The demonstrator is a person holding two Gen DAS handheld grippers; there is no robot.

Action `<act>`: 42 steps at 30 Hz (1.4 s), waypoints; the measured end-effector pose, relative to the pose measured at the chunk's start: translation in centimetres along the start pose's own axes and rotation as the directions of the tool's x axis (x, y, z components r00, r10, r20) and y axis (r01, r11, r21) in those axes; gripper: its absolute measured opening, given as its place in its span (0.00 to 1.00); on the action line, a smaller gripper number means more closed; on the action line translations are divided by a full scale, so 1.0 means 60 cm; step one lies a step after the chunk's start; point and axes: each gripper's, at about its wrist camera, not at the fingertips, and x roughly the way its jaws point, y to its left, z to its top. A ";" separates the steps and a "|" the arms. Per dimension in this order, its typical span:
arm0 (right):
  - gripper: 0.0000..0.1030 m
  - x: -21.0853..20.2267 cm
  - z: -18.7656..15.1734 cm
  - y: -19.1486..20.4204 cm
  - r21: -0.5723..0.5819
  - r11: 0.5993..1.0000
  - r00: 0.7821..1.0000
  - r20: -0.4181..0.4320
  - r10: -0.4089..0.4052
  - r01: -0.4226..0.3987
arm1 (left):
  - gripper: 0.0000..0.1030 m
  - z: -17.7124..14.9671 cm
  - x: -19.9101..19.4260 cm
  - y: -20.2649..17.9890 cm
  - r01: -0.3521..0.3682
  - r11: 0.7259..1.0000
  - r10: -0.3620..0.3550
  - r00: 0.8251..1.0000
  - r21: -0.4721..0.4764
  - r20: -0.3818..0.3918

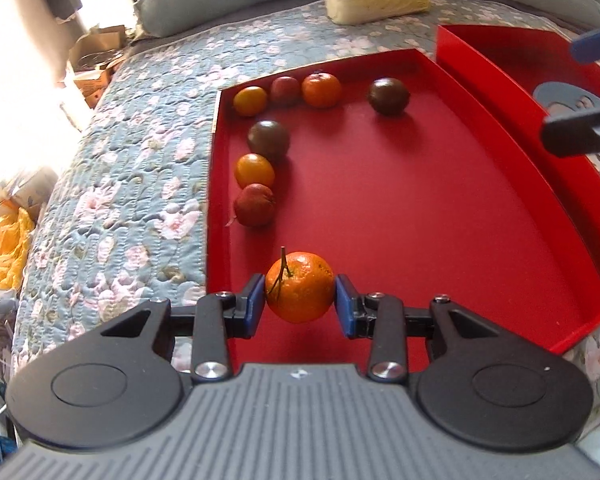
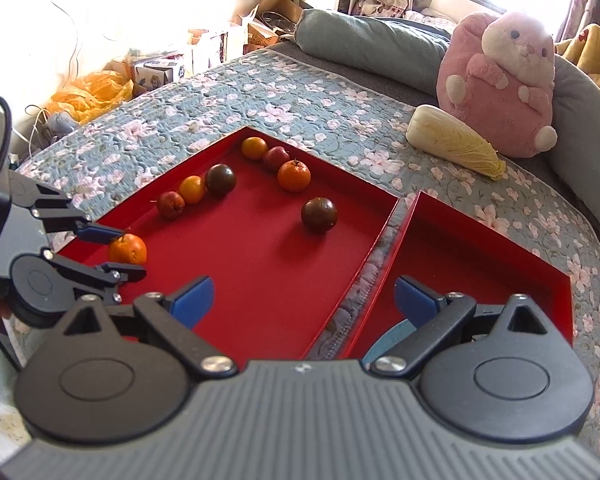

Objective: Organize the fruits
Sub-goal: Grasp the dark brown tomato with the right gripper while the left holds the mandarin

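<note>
Near the front edge of the shallow red tray (image 1: 480, 208), the left gripper (image 1: 300, 300) grasps a round stemmed orange mandarin (image 1: 300, 286), probably to extend the fruit row; the right gripper (image 2: 300, 300) hovers released.

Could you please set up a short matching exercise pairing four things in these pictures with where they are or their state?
Things:
1. stemmed orange
2. cabbage
3. right gripper
4. plush rabbit

Places or states:
A. open, holding nothing
B. lying on the floral quilt, outside the trays
C. clamped between the left gripper pads
D. sitting just behind the cabbage

Pairs: 1-C, 2-B, 3-A, 4-D
</note>
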 end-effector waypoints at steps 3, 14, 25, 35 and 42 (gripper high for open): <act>0.95 0.005 -0.001 0.004 -0.004 1.000 1.000 0.004 0.015 -0.015 | 0.42 0.006 0.007 0.022 -0.045 0.996 0.044 0.999 -0.071 -0.008; 0.95 0.025 0.028 0.034 -0.036 0.997 0.995 0.071 0.069 -0.066 | 0.42 0.009 0.009 0.030 -0.052 0.992 0.052 0.999 -0.111 -0.009; 0.64 0.078 0.021 -0.004 -0.022 0.999 0.998 0.045 0.043 -0.042 | 0.42 0.032 0.025 0.013 -0.005 0.993 0.006 1.000 -0.117 0.003; 0.64 0.122 0.037 -0.027 0.030 0.999 0.998 0.062 0.028 -0.030 | 0.42 0.060 0.048 -0.010 0.026 0.994 -0.024 1.000 -0.102 0.013; 0.57 0.181 0.054 -0.037 0.016 1.000 1.000 0.023 0.019 -0.020 | 0.42 0.069 0.063 -0.011 0.031 0.994 -0.030 0.999 -0.107 0.016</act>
